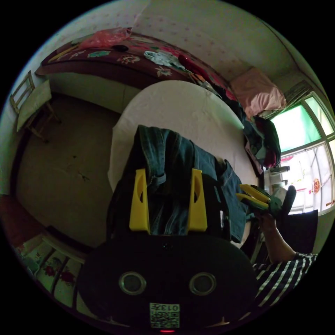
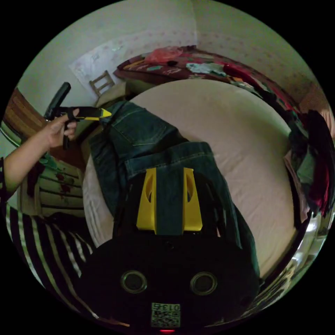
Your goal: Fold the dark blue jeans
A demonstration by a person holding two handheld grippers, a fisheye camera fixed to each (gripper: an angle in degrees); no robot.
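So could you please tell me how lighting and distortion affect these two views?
Left gripper view: the window is blown out, leaving the jeans dim. Right gripper view: evenly dim, and fisheye bends the pale bed into a dome.

Left gripper view: close above jeans, looks across bed. Right gripper view: close, same way. Both share jeans, bed, far wall.

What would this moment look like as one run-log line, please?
jeans: lying on bed | left gripper: open | right gripper: open
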